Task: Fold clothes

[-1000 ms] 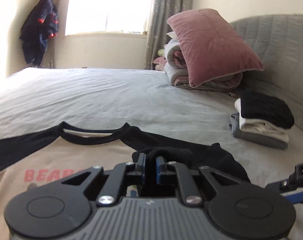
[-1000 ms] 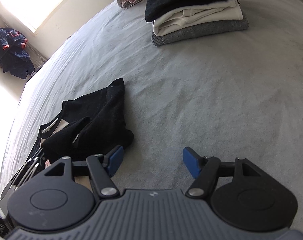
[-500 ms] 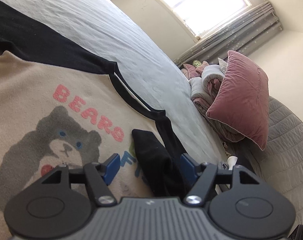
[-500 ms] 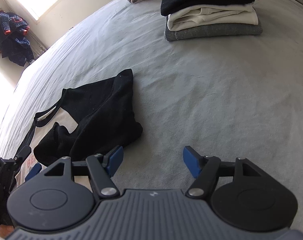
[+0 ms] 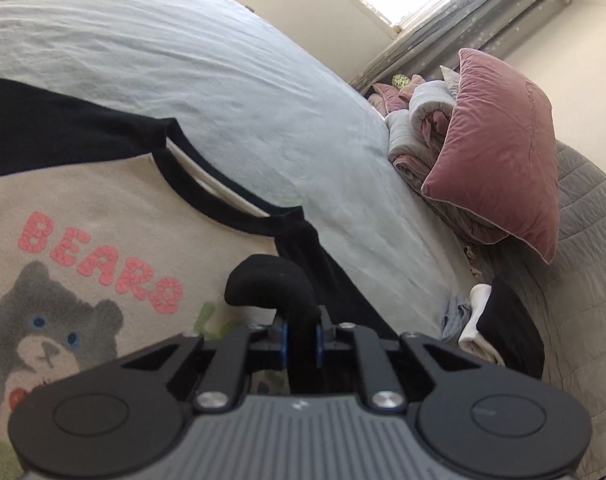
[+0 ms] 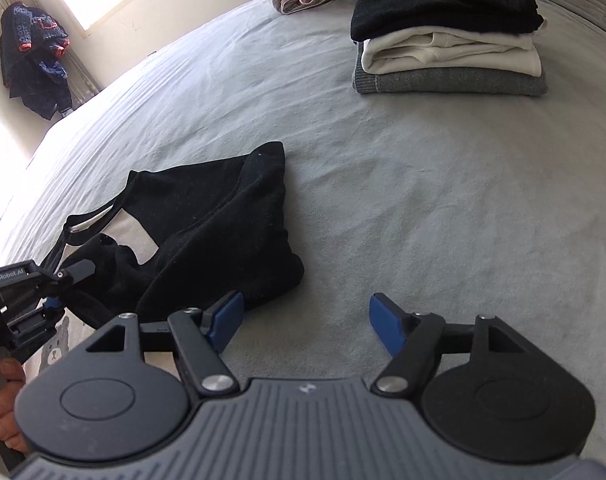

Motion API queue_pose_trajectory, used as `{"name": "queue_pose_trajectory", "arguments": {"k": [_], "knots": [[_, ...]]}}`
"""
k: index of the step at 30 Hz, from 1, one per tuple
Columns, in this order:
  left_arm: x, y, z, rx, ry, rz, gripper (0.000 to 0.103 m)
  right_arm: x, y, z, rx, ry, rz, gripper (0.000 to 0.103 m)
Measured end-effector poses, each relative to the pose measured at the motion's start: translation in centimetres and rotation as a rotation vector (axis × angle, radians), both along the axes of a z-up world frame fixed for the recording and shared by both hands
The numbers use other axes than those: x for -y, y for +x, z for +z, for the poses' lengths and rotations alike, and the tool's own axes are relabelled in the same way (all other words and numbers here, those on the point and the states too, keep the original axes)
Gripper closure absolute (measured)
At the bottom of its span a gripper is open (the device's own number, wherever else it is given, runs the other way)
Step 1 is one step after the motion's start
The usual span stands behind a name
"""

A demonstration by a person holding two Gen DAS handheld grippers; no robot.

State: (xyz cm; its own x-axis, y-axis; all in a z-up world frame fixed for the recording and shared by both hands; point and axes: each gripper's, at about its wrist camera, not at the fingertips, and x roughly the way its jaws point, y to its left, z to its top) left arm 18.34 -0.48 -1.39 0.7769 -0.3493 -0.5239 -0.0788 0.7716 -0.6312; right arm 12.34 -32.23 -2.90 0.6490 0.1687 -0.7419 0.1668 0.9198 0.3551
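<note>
The bed (image 6: 443,184), under a pale grey sheet, fills both views and serves as the landmark. On its near left part lies the shirt (image 5: 115,240): beige front up, with pink "BEARS" lettering and a grey bear, black collar and black sleeves. Its right sleeve (image 6: 223,232) is folded in over the body in a bunched black heap.

Toward the head of the bed sits a pink pillow (image 5: 499,148) leaning on a rolled blanket (image 5: 419,120). Just in front of those, on the right side of the bed, is a stack (image 6: 451,36) of folded clothes: black on top, cream in the middle, grey at the bottom. Beyond the bed's far left corner a dark jacket (image 6: 35,60) hangs by the window.

The left claw (image 5: 301,340) has just been closing and is pressed together on the sleeve's black cuff, which curls up over its tips above the shirt's chest. The right claw (image 6: 307,320) is spread wide with nothing between its blue pads, hovering over bare sheet, its left pad just beside the sleeve heap.
</note>
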Motion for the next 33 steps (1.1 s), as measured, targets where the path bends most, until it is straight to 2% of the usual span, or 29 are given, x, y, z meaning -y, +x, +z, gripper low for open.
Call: {"name": "queue_pose_trajectory", "arguments": {"k": [3,7,13,18,21,26,27,30,33], "knots": [[-0.3,0.4,3.0,0.082,0.006,0.001,0.091,-1.0,0.0,0.0,0.029,-0.009,0.031,0.029],[-1.1,1.0,6.5,0.176,0.030,-0.006,0.091,-3.2,0.0,0.1,0.092,-0.069,0.088,0.026],[-4.0,0.7,8.3,0.283,0.055,-0.007,0.091,-6.8,0.9,-0.2,0.195,-0.260,0.150,0.026],[-9.2,-0.2,6.3,0.318,0.090,0.035,0.091,-8.9,1.7,-0.9,0.235,-0.448,0.194,0.026],[-12.9,-0.5,3.4,0.297,0.100,0.074,0.090,-9.5,2.0,-1.6,0.228,-0.496,0.203,0.026],[-17.5,-0.3,-2.5,0.126,0.109,0.116,0.088,-10.1,2.3,-2.2,0.208,-0.532,0.210,0.026],[-18.3,-0.5,-3.5,0.091,0.100,0.126,0.082,-10.1,2.3,-2.1,0.203,-0.532,0.211,0.026],[-20.3,-1.7,-5.1,0.074,0.053,0.156,0.065,-9.8,1.8,-1.3,0.203,-0.501,0.212,0.026],[-21.4,-2.5,-4.8,0.090,0.012,0.169,0.063,-9.3,1.2,-0.5,0.214,-0.452,0.210,0.026]]}}
